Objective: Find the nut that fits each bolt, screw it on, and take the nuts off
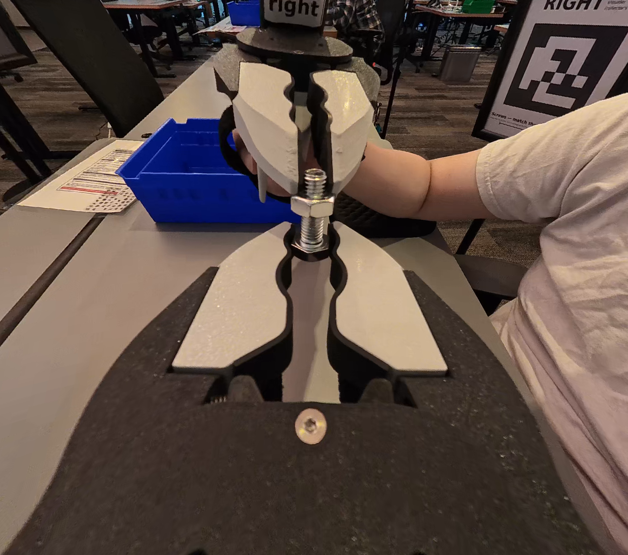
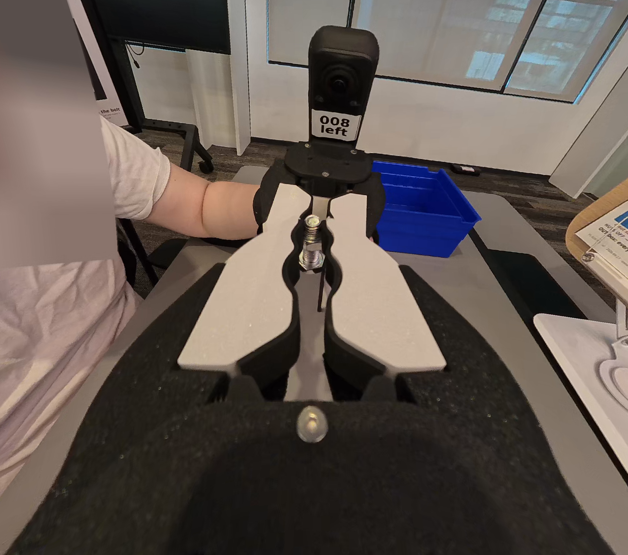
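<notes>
Both pairs of fingers are drawn narrow on one bolt [image 1: 312, 227], held level in the air between them. The left gripper [image 1: 310, 233] has the bolt's hex head seated in the notch of its fingers. The right gripper [image 2: 312, 229] faces it from the bolt's other end, fingers pinched about the bare threads just past the nut [image 1: 312, 204]; whether they touch the nut itself I cannot tell. The nut sits roughly midway along the bolt's thread, well short of the head.

To turn it well, I would judge that the right fingers need to shift onto the nut's flats, since gripping threads alone only spins the bolt. The left side should stay firm as the anchor, both tools kept on the bolt's axis so the nut runs straight and does not bind, with short turns and regrips.

Beneath the bolt lies the grey tabletop [image 1: 102, 284]. A blue bin [image 1: 190, 185] stands beyond the bolt, away from the person, whose bare arm [image 1: 424, 188] reaches in from the near side
</notes>
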The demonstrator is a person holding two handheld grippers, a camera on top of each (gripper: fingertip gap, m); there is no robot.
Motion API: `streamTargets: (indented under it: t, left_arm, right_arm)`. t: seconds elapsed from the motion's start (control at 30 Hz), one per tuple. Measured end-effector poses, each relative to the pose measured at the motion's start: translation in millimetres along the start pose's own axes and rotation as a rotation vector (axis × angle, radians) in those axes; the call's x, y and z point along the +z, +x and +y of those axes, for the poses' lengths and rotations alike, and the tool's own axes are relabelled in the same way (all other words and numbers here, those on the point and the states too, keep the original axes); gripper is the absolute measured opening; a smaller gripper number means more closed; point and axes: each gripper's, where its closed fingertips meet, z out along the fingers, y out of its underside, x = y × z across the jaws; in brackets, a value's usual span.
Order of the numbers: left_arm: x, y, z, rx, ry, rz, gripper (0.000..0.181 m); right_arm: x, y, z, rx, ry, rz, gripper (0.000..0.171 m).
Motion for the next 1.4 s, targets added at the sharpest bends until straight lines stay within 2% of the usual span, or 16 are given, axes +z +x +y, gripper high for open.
streamTargets:
  t: [0.27,0.37,0.5,0.67,0.93,1.07,1.23,1.33,1.4]
  left_arm:
    - [0,-8,2,-0.002,-0.009,-0.052,0.017]
    - [-1,-19,4,-0.008,-0.019,-0.124,0.016]
    - [-4,-31,1,-0.057,0.023,-0.189,0.016]
    - [-5,-33,0,-0.074,0.037,-0.202,0.016]
    - [-8,-28,-9,-0.100,0.086,-0.160,0.016]
    - [-7,-26,-9,-0.111,0.090,-0.146,0.016]
    - [-4,-22,-9,-0.103,0.085,-0.129,0.016]
    - [-5,-19,-12,-0.110,0.101,-0.112,0.016]
    - [-5,-20,-12,-0.109,0.099,-0.119,0.016]
  right_arm:
    - [-2,6,1,0.031,0.013,0.011,0.009]
    - [-8,19,-6,0.028,0.050,0.107,0.030]
    - [-7,28,-7,0.022,0.046,0.206,0.039]
    - [2,34,5,0.020,-0.028,0.278,0.037]
    - [-15,43,5,0.070,-0.002,0.249,0.032]
    - [-7,29,-2,0.100,0.046,0.166,0.032]
    - [-4,30,4,0.071,0.004,0.182,0.033]
    - [-14,43,7,0.141,0.022,0.213,0.026]
    - [-13,36,2,0.158,0.061,0.158,0.025]
